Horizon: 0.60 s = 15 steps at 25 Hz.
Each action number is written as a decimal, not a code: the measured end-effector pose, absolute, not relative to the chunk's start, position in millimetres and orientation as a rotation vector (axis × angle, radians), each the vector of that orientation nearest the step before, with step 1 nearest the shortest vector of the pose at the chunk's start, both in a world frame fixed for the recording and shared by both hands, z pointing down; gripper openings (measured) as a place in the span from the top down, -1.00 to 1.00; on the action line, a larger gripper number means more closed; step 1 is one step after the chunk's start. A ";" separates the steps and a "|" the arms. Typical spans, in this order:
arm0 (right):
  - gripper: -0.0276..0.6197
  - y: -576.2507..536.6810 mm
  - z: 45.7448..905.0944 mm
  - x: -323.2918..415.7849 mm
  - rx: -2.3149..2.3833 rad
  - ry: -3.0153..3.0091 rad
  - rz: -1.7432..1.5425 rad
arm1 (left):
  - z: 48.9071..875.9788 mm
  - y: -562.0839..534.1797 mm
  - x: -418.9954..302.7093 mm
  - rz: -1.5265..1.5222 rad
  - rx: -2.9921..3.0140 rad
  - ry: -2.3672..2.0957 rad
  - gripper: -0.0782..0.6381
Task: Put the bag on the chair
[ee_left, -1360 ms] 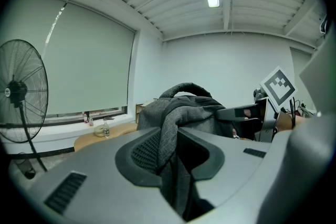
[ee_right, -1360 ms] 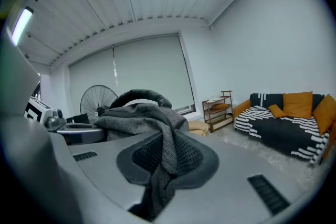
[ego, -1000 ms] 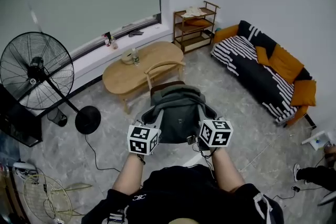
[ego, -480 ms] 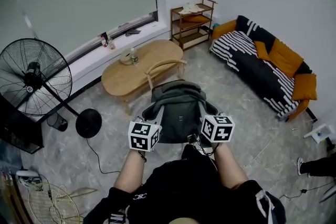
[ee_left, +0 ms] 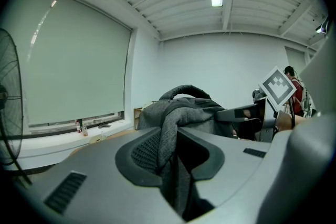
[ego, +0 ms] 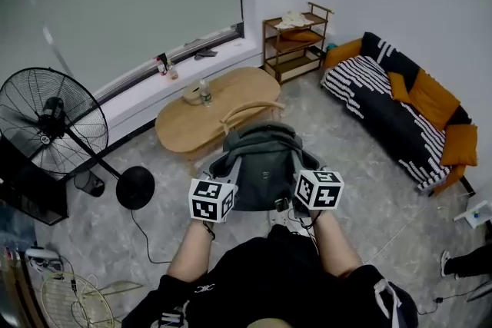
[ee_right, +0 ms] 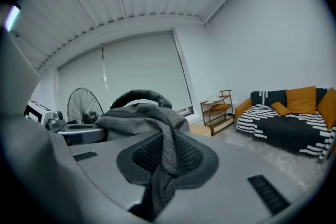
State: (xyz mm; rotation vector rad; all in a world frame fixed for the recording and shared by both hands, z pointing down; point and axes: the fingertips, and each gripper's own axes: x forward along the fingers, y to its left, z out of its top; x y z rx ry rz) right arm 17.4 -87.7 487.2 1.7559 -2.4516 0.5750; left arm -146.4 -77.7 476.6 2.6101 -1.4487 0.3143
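Observation:
A dark grey backpack (ego: 264,167) hangs in the air between my two grippers, in front of the person's body. My left gripper (ego: 224,182) is shut on a fold of the bag's grey fabric (ee_left: 170,152). My right gripper (ego: 298,179) pinches another fold of the same bag (ee_right: 167,157). The bag's top handle (ee_right: 139,95) arches above the pads. A wooden chair (ego: 244,108) with a curved backrest stands just beyond the bag, beside the oval wooden table (ego: 207,107); its seat is hidden behind the bag.
A big black floor fan (ego: 54,123) stands at the left with its cable on the floor. A wooden shelf unit (ego: 296,42) is by the far wall. A striped black sofa (ego: 400,115) with orange cushions lines the right. A bottle (ego: 204,91) sits on the table.
The head view has shifted slightly, so the room slid a little to the right. Both grippers keep the same hold on the bag at about the same height.

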 end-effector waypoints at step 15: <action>0.73 -314.2 500.3 87.8 1.565 -2.516 0.631 | 493.7 -283.0 -73.7 0.369 2.433 -1.530 0.52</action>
